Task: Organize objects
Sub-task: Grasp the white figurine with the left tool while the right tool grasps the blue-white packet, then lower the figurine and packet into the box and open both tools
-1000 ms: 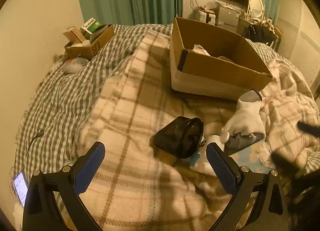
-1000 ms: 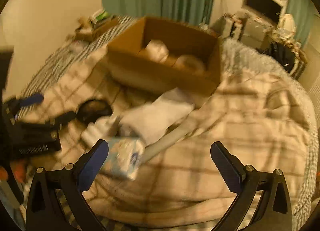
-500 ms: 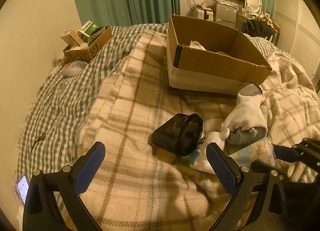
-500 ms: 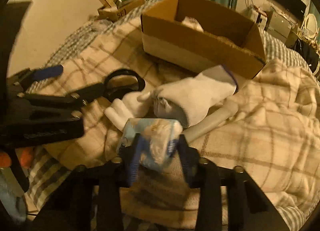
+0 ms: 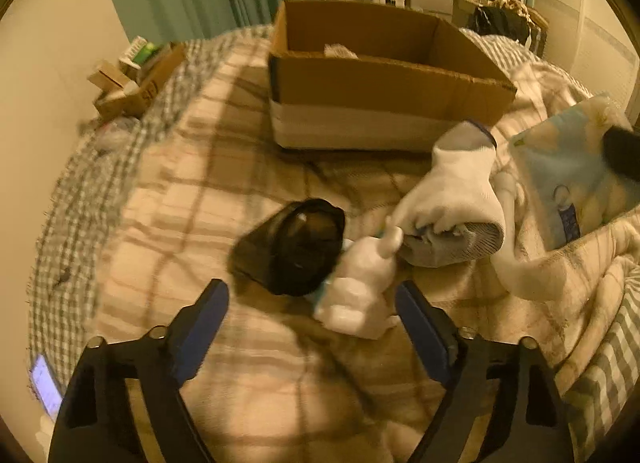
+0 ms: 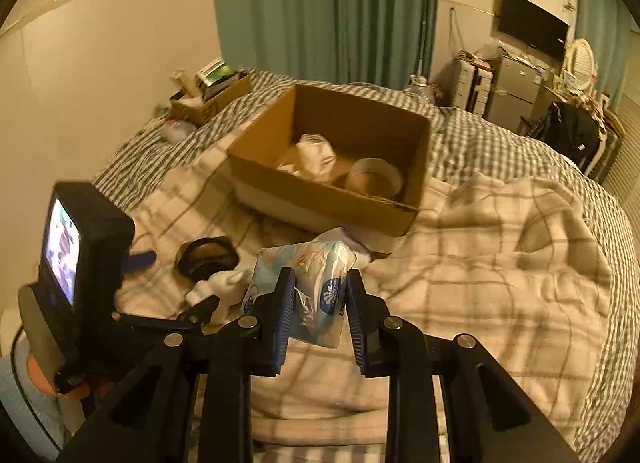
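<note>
My right gripper (image 6: 320, 295) is shut on a light blue tissue pack (image 6: 312, 283) and holds it above the blanket; the pack also shows at the right of the left wrist view (image 5: 568, 179). An open cardboard box (image 6: 320, 199) (image 5: 384, 103) sits on the bed beyond, with white cloth (image 6: 316, 155) and a tape roll (image 6: 374, 181) inside. My left gripper (image 5: 312, 315) is open, just in front of a white figurine (image 5: 360, 287), a black cup on its side (image 5: 296, 243) and rolled white socks (image 5: 452, 207).
A small box of clutter (image 5: 136, 79) sits at the bed's far left by the wall. A lit phone (image 5: 46, 385) lies at the left edge. Green curtains (image 6: 328, 11), a TV (image 6: 532, 29) and cabinets (image 6: 512, 91) stand behind the bed.
My right gripper closed on the tissue pack and lifted it up off the blanket. My left gripper moved forward, closer to the figurine and black cup.
</note>
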Demonstrator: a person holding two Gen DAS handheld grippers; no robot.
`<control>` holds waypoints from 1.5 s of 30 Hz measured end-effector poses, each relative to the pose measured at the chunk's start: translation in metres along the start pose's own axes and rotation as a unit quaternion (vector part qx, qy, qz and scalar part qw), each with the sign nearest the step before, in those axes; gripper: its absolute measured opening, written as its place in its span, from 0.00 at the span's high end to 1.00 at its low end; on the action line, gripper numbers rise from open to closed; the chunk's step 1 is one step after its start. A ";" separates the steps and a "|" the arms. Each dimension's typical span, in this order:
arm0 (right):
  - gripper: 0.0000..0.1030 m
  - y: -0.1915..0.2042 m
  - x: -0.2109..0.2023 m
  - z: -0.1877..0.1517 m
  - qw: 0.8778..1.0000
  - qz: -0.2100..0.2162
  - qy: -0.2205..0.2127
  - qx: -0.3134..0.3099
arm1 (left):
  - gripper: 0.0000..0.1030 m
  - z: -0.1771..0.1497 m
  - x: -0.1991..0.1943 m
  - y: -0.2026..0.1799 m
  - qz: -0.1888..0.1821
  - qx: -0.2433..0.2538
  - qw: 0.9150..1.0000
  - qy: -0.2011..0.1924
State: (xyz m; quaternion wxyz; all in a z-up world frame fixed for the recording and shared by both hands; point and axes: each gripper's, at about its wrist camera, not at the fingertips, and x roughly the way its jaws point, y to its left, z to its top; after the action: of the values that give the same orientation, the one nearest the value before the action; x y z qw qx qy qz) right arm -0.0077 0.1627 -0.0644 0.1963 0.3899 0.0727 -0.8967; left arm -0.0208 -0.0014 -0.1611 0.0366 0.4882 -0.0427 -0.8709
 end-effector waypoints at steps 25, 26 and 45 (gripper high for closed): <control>0.78 -0.021 -0.027 0.014 0.999 -0.023 -0.037 0.024 | 0.55 0.030 -0.071 0.002 -0.042 -0.053 0.995 -0.078; 0.78 -0.020 -0.033 0.019 0.998 -0.026 -0.045 0.023 | 0.55 0.036 -0.077 0.003 -0.045 -0.053 0.994 -0.088; 0.78 -0.044 -0.040 0.160 0.989 -0.066 -0.135 0.004 | 0.55 0.199 -0.093 0.009 -0.077 -0.034 0.980 -0.180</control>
State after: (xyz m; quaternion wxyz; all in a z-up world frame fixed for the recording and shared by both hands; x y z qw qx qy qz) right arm -0.1081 0.1692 0.0737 0.1435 0.2609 0.0675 -0.9523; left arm -0.1419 0.0071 0.0225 -0.0224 0.3240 0.0184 -0.9456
